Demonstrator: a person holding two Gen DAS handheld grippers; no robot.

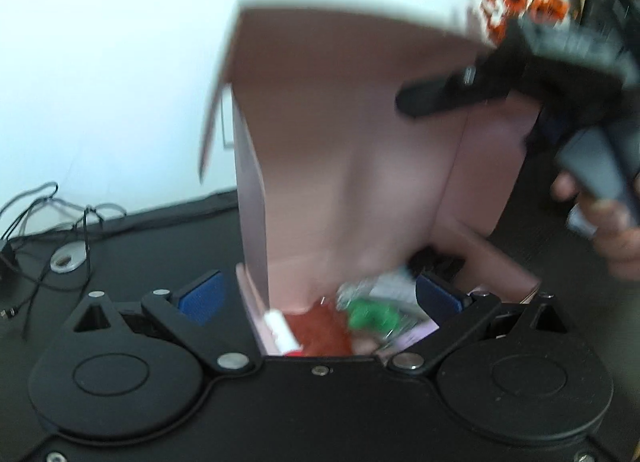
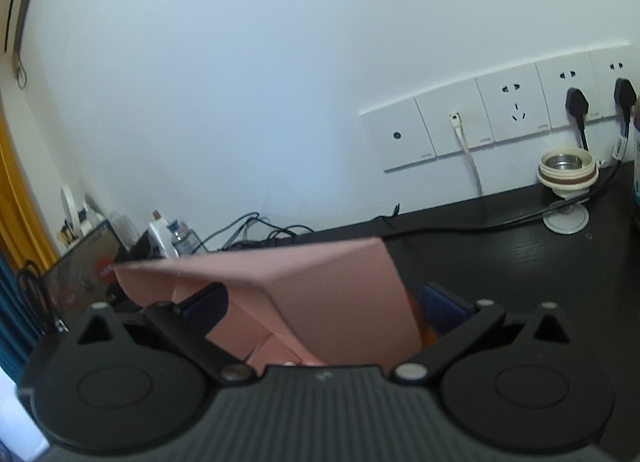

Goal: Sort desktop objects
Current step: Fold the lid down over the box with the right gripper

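Observation:
A pink cardboard box (image 1: 360,166) stands open on the black desk (image 1: 160,242), its lid raised. Inside lie a white tube (image 1: 282,328), a red item (image 1: 324,326) and a green item in clear wrap (image 1: 372,314). My left gripper (image 1: 320,298) is open, with its blue pads either side of the box's near end and the left pad clear of the wall. A hand (image 1: 608,222) holds the right gripper, one of its fingers (image 1: 440,92) at the lid's right side. In the right wrist view my right gripper (image 2: 324,304) is open with the pink lid (image 2: 320,286) between its pads.
Loose black cables (image 1: 40,214) and a desk grommet (image 1: 68,258) lie at the left. Wall sockets (image 2: 500,118) with plugs, a cream lid (image 2: 568,176) and another grommet (image 2: 568,218) sit at the back right. A screen (image 2: 88,266) and bottles (image 2: 180,238) stand far left.

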